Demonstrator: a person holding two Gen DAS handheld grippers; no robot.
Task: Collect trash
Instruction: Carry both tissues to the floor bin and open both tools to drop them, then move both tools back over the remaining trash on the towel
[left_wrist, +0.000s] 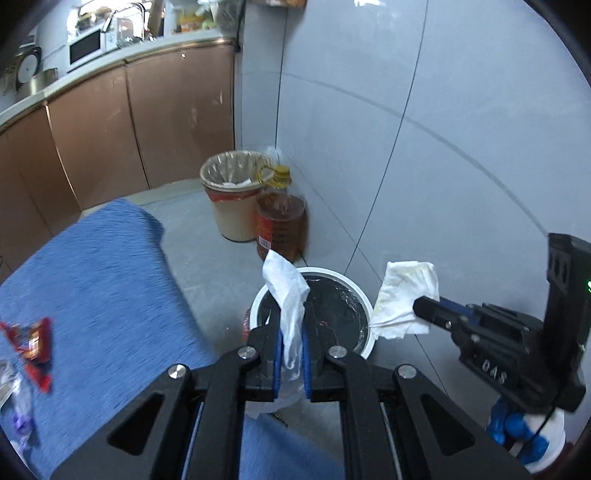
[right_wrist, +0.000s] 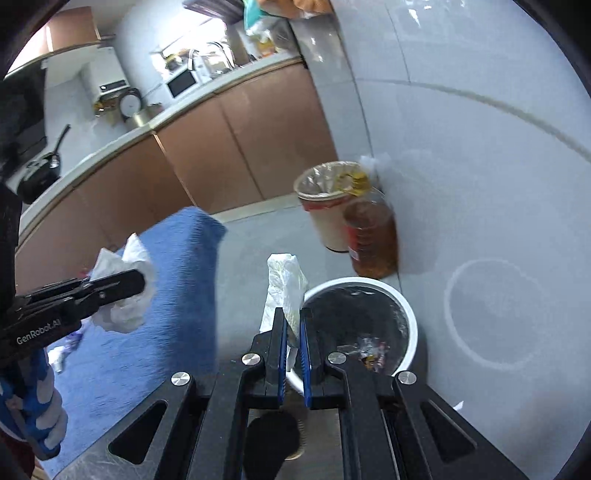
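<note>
Both grippers pinch tissues: left gripper (left_wrist: 291, 354) w/ tissue (left_wrist: 288, 295) over bin (left_wrist: 364, 306) at 12; right gripper (right_wrist: 293, 347) w/ tissue 2 (right_wrist: 282, 291), bin rim at 1. Bin holds scraps already. Wrappers (left_wrist: 35, 341) left on blue cloth (left_wrist: 110, 280) at 9.

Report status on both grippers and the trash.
Left gripper shut on tissue. Right gripper shut on napkin. White bin below, nothing blocking.

Lighting: bright, even, cool. Glare on wall tiles (left_wrist: 424, 122). Strong fisheye bending, dark corners; left edges motion-blurred.
</note>
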